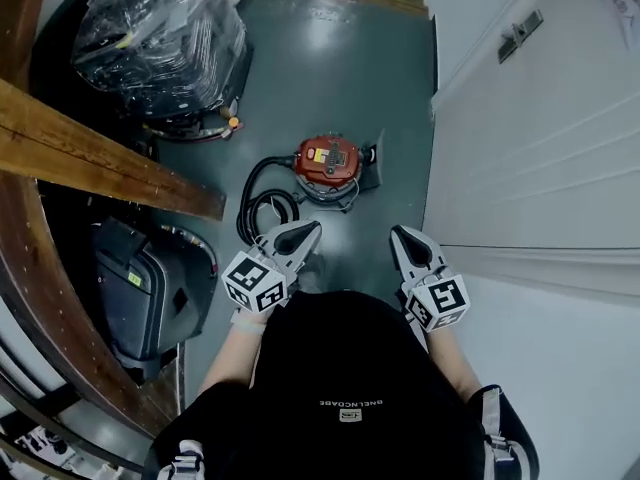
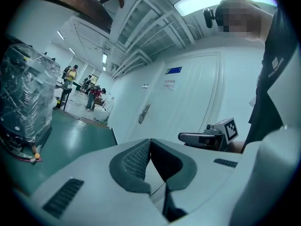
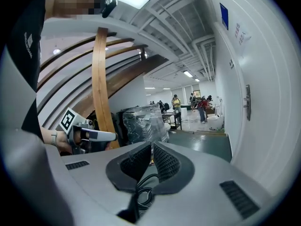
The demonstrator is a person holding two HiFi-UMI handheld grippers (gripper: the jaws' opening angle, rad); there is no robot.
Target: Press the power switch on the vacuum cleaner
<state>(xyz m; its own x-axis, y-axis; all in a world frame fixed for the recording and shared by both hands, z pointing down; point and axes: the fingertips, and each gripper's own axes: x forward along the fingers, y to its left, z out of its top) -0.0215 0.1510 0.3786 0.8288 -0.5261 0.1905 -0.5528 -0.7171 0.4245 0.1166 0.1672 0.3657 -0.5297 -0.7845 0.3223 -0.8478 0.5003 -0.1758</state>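
Left jaws: we read the left gripper as closed, pad tips touching, nothing held between them
Right jaws: the right gripper is likewise closed at the tips and holds nothing; through the slit below its pads we see a piece of black hose
Gripper pose: both are held in the air in front of the person's dark shirt, side by side and apart, noses pointing forward; neither touches anything
Vacuum cleaner: the red-topped vacuum cleaner stands on the green floor ahead of both grippers, well apart from them and roughly between their two lines
Power switch: too small in the head view for us to pick out on the red top
Hose layout: coiled on the floor just left of the vacuum cleaner, between it and the left gripper
Right side: white door with a metal handle
Left side: wooden beam running across; beyond it a plastic-wrapped machine
Background: people stand far down the hall, small in both gripper views
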